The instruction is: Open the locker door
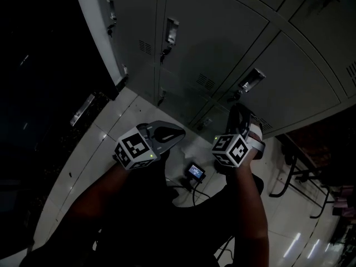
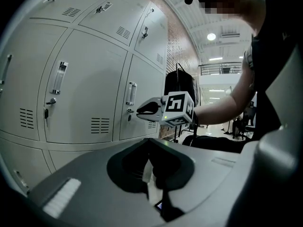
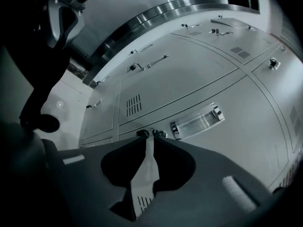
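Two tools are raised: the left tool [image 1: 179,131], tips pressed together and empty, hangs back spare. The right tool [image 3: 150,137], slightly spread around nothing, points at the lock knob [image 3: 159,134] beside the handle [image 3: 196,121] of the closed locker door [image 3: 236,145], likely lining up a grip.

I see a small device with a lit screen [image 1: 195,172] lying on the pale tiled floor [image 1: 105,128] near me. To the right, a black metal frame [image 1: 290,161] stands on the tiles. Far off, a round ceiling lamp [image 2: 211,36] glows.
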A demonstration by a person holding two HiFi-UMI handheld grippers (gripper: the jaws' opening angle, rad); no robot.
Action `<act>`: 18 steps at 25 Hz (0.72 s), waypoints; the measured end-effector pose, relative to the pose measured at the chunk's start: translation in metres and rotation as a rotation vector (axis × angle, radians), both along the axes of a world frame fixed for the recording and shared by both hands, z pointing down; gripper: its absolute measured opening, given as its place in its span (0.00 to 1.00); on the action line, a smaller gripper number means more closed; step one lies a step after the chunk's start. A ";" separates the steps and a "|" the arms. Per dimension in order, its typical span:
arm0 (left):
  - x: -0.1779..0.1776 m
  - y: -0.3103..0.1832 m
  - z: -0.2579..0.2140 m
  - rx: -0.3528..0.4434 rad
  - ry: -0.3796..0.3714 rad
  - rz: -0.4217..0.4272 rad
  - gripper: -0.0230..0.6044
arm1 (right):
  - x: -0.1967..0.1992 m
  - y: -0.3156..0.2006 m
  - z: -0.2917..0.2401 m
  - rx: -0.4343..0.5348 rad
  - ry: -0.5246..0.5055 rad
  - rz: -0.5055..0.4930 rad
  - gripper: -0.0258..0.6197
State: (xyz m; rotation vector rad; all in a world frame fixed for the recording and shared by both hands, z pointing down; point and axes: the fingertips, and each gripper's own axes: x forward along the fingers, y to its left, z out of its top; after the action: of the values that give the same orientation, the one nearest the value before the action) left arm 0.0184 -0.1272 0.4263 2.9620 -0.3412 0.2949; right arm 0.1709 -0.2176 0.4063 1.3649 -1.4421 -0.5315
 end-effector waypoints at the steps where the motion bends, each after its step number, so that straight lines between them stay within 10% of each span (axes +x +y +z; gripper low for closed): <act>1: 0.000 0.000 0.000 0.000 -0.001 0.001 0.06 | 0.000 -0.004 0.001 -0.004 0.028 -0.001 0.14; 10: 0.000 0.000 0.000 -0.002 0.001 0.001 0.06 | 0.012 -0.033 0.011 -0.003 0.388 0.002 0.20; 18: -0.001 0.000 0.001 -0.002 -0.003 0.000 0.06 | -0.006 0.005 0.010 0.016 0.371 -0.043 0.09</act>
State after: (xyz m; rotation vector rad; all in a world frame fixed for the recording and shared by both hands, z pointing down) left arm 0.0170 -0.1269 0.4268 2.9597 -0.3408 0.2993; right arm 0.1645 -0.2128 0.4159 1.1754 -1.1673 -0.7813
